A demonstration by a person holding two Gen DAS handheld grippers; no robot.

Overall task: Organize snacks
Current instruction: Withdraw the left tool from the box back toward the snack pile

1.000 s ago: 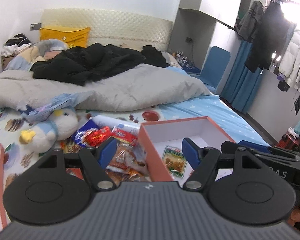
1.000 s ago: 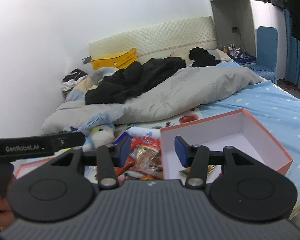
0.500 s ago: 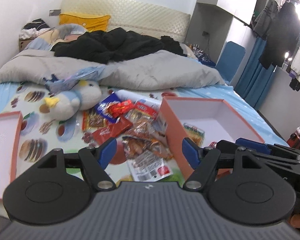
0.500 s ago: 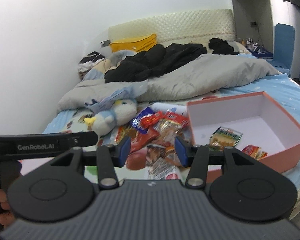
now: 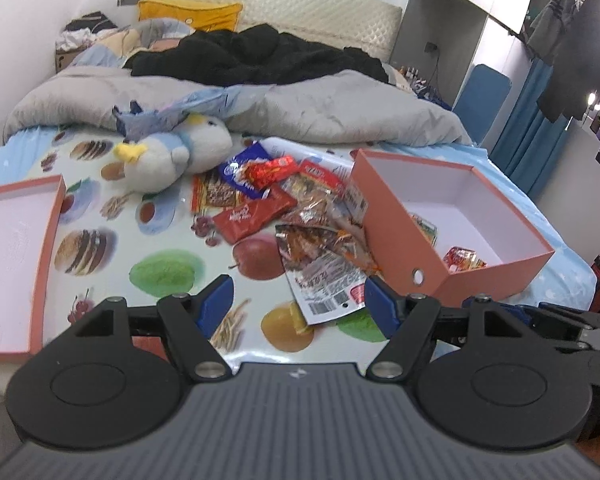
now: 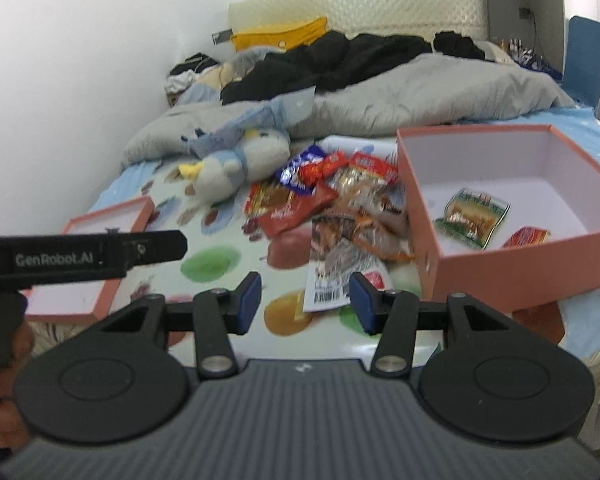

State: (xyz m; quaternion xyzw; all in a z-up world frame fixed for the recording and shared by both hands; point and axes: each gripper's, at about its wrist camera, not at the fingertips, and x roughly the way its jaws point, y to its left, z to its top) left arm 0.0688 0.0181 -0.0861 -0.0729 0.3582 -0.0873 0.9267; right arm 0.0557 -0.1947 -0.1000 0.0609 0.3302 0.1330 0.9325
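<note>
Both the left gripper (image 5: pixel 296 300) and right gripper (image 6: pixel 304 300) hang released and empty above the bed's near edge. Just beyond them lies a loose snack pile (image 5: pixel 292 208), roughly eight packets, touching the open orange box (image 5: pixel 452 280). Two packets (image 6: pixel 474 216) sit inside. The picking step looks underway; next, one gripper must pinch the nearest wrapper (image 5: pixel 320 276).

Bright, even daylight (slight blur, fisheye-bent edges)
</note>
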